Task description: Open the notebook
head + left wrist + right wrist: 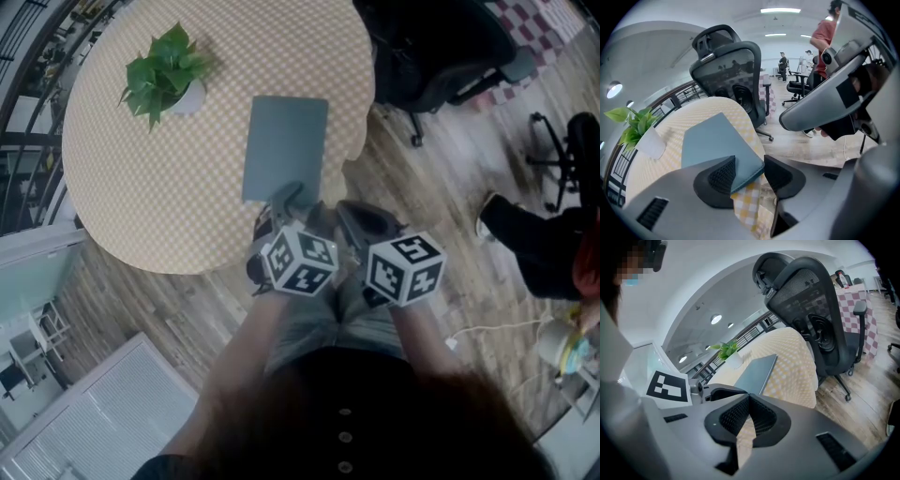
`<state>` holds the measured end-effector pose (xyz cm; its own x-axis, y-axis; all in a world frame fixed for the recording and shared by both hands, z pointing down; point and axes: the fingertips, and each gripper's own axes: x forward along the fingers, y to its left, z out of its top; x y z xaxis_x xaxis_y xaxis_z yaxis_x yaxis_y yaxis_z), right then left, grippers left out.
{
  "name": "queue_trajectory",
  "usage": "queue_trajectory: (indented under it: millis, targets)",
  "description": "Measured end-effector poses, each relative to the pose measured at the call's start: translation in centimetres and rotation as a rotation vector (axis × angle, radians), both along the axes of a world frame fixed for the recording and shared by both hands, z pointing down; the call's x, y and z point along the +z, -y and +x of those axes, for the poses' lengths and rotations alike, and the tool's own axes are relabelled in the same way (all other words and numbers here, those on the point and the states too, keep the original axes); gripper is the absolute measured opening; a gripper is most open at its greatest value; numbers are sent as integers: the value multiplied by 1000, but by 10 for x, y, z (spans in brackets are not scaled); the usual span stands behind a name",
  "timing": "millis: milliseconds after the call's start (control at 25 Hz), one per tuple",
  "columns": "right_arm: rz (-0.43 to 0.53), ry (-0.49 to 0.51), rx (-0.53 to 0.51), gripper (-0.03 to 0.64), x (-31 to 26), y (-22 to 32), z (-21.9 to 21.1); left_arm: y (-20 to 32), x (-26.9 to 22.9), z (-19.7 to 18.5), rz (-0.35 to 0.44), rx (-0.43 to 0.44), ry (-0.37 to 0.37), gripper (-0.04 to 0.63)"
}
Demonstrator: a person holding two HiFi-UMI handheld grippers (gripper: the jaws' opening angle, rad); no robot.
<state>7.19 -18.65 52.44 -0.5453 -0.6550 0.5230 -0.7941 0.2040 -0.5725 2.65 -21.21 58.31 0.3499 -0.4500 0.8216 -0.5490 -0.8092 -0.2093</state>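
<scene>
A closed grey-blue notebook (pixel 286 148) lies on the round table (pixel 141 178) with its yellow checked cloth, close to the near edge. My left gripper (pixel 289 199) stands at the notebook's near short edge. In the left gripper view its jaws are open around the near corner of the notebook (pixel 712 140); the right pad (pixel 777 172) stands a little off the edge. My right gripper (pixel 349 214) hangs just right of it, beyond the table's rim. In the right gripper view the right gripper (pixel 749 399) has its tips together and nothing between them, and the notebook (pixel 757 371) lies ahead.
A potted green plant (pixel 164 73) in a white pot stands at the far left of the table. A black office chair (pixel 441 47) is beyond the table's right side. A seated person's legs (pixel 553 244) are at the right, over wooden flooring.
</scene>
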Motion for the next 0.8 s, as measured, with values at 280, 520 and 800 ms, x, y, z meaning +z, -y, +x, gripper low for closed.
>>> queue_trajectory:
  millis: [280, 520, 800]
  targets:
    - [4, 8, -12, 11, 0, 1, -1, -3, -3, 3, -29, 20, -22, 133]
    - [3, 16, -16, 11, -1, 1, -4, -3, -4, 4, -9, 57, 11, 111]
    - [11, 20, -15, 11, -4, 1, -3, -5, -8, 7, -26, 108, -11, 35]
